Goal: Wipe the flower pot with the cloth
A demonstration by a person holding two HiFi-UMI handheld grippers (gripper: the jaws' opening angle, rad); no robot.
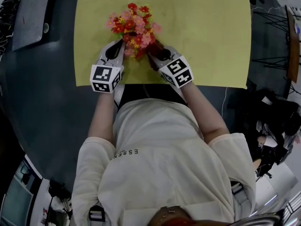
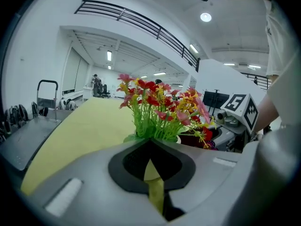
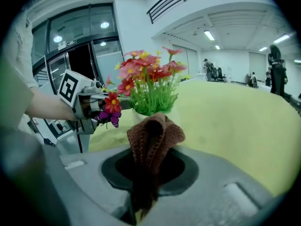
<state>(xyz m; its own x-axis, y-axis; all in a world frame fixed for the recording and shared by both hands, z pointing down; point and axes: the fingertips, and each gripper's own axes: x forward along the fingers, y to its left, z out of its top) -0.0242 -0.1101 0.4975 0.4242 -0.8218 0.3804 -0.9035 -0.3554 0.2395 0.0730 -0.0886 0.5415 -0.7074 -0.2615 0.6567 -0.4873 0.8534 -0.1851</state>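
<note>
A bunch of red, pink and yellow artificial flowers [image 1: 134, 28] stands near the front edge of the yellow mat [image 1: 211, 32]. From above, the flowers hide the pot. In the right gripper view, the white flower pot [image 3: 136, 116] shows just behind a brown knitted cloth [image 3: 154, 134]. My right gripper [image 3: 150, 173] is shut on that cloth, close to the pot's right side [image 1: 155, 51]. My left gripper [image 1: 122, 44] is at the pot's left side. It is shut with nothing between its fingers [image 2: 151, 145], and the pot's rim [image 2: 178, 138] sits just beyond the tips.
The mat lies on a dark round table [image 1: 42, 102], and my body is close against its front edge. A grey flat case [image 1: 30, 13] lies at the far left. Stands and a chair [image 1: 291, 41] crowd the right side. People stand far off across the hall [image 3: 275, 69].
</note>
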